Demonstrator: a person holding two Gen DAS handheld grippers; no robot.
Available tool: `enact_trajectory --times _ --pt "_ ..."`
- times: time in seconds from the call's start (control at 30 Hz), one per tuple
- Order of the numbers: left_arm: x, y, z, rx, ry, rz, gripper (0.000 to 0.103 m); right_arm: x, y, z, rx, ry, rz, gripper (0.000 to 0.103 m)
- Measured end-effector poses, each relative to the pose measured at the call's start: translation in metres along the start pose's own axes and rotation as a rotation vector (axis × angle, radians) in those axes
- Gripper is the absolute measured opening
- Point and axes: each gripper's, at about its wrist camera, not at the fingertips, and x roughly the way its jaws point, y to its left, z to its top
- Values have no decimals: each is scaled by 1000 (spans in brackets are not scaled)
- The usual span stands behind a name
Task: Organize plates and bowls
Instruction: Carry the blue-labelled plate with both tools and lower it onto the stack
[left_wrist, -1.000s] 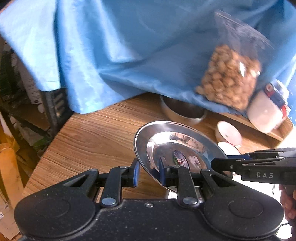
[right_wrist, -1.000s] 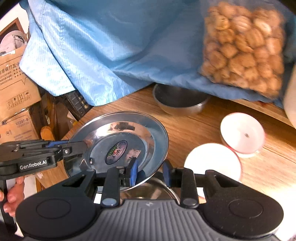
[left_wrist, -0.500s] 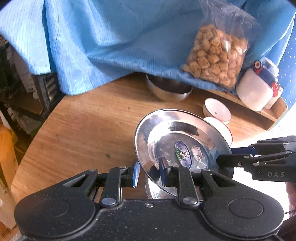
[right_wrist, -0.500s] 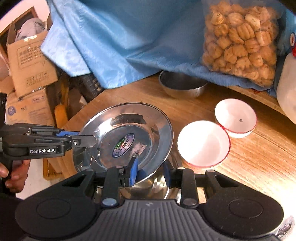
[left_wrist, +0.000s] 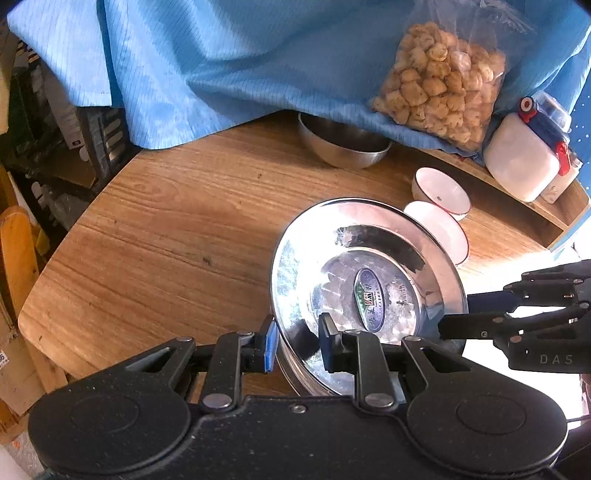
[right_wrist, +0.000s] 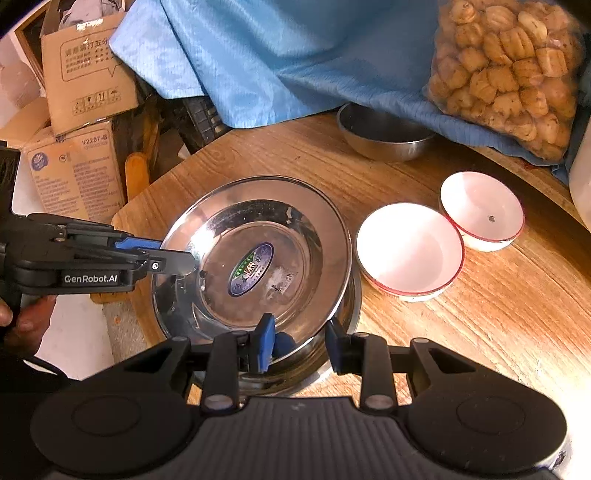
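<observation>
In your left wrist view, your left gripper (left_wrist: 295, 341) pinches the steel plate (left_wrist: 365, 291), tilted above the stacked plate (left_wrist: 295, 373). In your right wrist view, your right gripper (right_wrist: 299, 343) grips the opposite rim, beside the white bowl (right_wrist: 410, 251); level it, then lower.

steel bowl (left_wrist: 343, 146) rim partly under blue cloth (left_wrist: 229, 62), white jar (right_wrist: 581, 177) cut off at edge

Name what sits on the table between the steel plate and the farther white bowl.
The nearer white bowl sits between the steel plate and the farther white bowl, its rim touching or nearly touching both, clearest in the right wrist view.
</observation>
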Motion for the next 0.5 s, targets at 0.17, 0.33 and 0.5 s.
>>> enact_trajectory --times 0.17,0.33,0.5 --pt "1 -3 0 -5 13 10 25 0 -1 -1 -2 11 10 33" --pt "4 -3 0 -8 28 10 25 -1 -4 -2 9 15 19 33" --pt "5 -5 -4 -4 37 14 26 -1 -2 -3 9 26 16 33"
